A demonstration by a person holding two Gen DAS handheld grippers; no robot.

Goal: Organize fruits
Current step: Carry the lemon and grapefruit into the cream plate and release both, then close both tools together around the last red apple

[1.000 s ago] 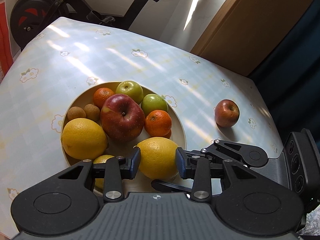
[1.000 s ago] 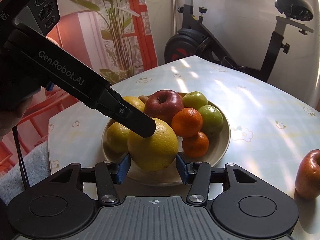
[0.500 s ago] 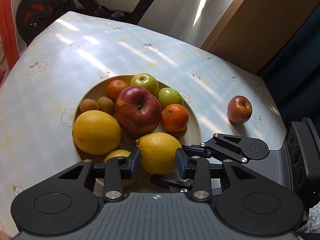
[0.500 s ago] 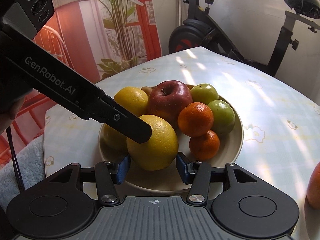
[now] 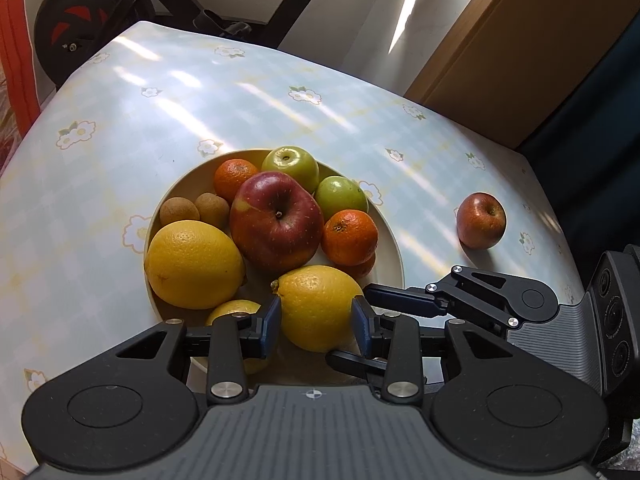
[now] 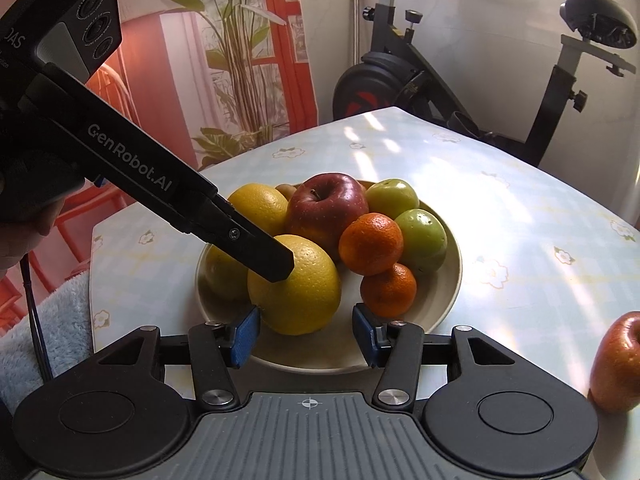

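Left wrist: lemon (image 5: 316,307) between gripper (image 5: 316,322) fingers.

Your left wrist camera sits low behind the left gripper (image 5: 316,322), close to the near rim of the bowl (image 5: 394,248), looking across the table (image 5: 240,92) toward its far edge and the exercise bike (image 5: 100,8). Your right wrist camera rides behind the right gripper (image 6: 306,336), equally close, facing the bowl (image 6: 452,276) from another side. Both views share the bowl, the bike (image 6: 404,76) and the loose apple (image 5: 481,221) (image 6: 618,362).
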